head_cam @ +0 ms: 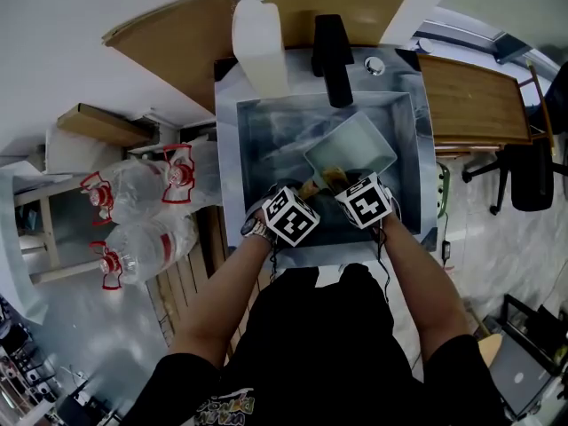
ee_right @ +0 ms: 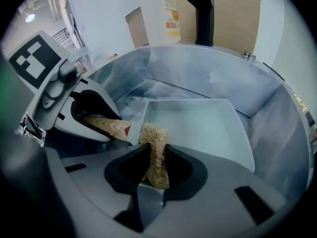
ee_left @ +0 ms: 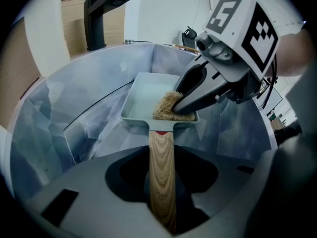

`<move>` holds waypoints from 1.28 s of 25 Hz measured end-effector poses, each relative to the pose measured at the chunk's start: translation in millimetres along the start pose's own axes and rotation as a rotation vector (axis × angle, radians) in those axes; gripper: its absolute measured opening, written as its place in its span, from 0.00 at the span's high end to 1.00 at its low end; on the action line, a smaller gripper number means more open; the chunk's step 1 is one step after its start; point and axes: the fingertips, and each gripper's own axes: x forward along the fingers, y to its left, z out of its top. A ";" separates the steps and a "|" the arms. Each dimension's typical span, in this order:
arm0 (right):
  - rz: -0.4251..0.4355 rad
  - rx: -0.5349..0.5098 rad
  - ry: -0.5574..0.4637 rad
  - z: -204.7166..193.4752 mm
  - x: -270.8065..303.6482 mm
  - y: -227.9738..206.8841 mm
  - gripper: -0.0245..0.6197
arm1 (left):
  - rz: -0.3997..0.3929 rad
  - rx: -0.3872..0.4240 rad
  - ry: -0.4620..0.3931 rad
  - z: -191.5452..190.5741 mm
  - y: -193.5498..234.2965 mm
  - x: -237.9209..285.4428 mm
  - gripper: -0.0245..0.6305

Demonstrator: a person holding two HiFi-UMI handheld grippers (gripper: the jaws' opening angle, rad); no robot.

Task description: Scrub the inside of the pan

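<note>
Left gripper view: left gripper point(ee_left: 162, 182) jaws clamp the wooden handle point(ee_left: 161, 155) of the pale square pan point(ee_left: 141, 95), mid-frame inside the steel sink point(ee_left: 59, 108); right gripper point(ee_right: 154, 175) jaws pinch a tan fibre scrubber point(ee_right: 153, 143) on its near rim.

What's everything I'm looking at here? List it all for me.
sink: one, steel, centre
pan: one, pale green, wooden handle, in sink
scrub pad: one, tan, inside pan by handle
faucet: one, black, behind sink
jug: one, white, beside faucet
water bottles: about three, clear, floor left
table: one, wooden, right
chair: one, black, far right
forearms: two, bare, bottom
left tool: one, grey, gripping pan handle
right tool: one, grey, gripping scrub pad
</note>
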 end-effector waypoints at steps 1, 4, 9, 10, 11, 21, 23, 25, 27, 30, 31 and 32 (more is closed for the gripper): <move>0.000 0.004 0.000 0.7 1.4 -1.4 0.82 | -0.003 -0.001 0.000 0.1 -0.3 -0.1 0.72; -0.006 -0.006 0.020 1.0 6.0 -3.5 0.82 | -0.008 -0.003 0.001 -0.4 -0.6 0.6 0.72; -0.078 -0.059 0.063 -4.1 3.5 -23.1 0.82 | -0.006 -0.003 0.001 -0.6 -0.5 0.9 0.72; -0.100 -0.068 0.065 -4.8 3.2 -31.1 0.82 | -0.007 -0.003 0.001 -0.7 -0.8 0.9 0.72; -0.118 -0.073 0.068 -5.3 3.0 -38.5 0.82 | -0.010 -0.004 0.001 -0.9 -1.2 0.9 0.72; -0.224 -0.075 0.101 -6.6 -2.4 -86.7 0.82 | -0.006 -0.004 0.004 -1.5 -0.3 1.5 0.72; -0.247 -0.082 0.109 -6.6 -3.4 -95.3 0.82 | -0.007 -0.004 0.001 -0.5 -0.6 0.6 0.72; -0.270 -0.077 0.116 -7.0 -5.5 -103.0 0.82 | -0.006 -0.003 -0.001 0.2 -1.1 -0.5 0.72; -0.299 -0.076 0.130 -8.0 -6.7 -110.0 0.82 | -0.005 -0.004 -0.001 0.2 -1.3 -0.9 0.72; -0.355 -0.085 0.151 -8.7 -6.8 -121.7 0.82 | -0.005 -0.003 -0.001 0.5 -0.6 -0.1 0.72; -0.368 -0.082 0.156 -8.9 -6.8 -124.3 0.82 | -0.004 -0.003 -0.002 0.6 -0.6 0.0 0.72; -0.376 -0.076 0.160 -8.9 -6.9 -125.9 0.82 | -0.004 -0.003 -0.002 0.5 -0.7 0.0 0.72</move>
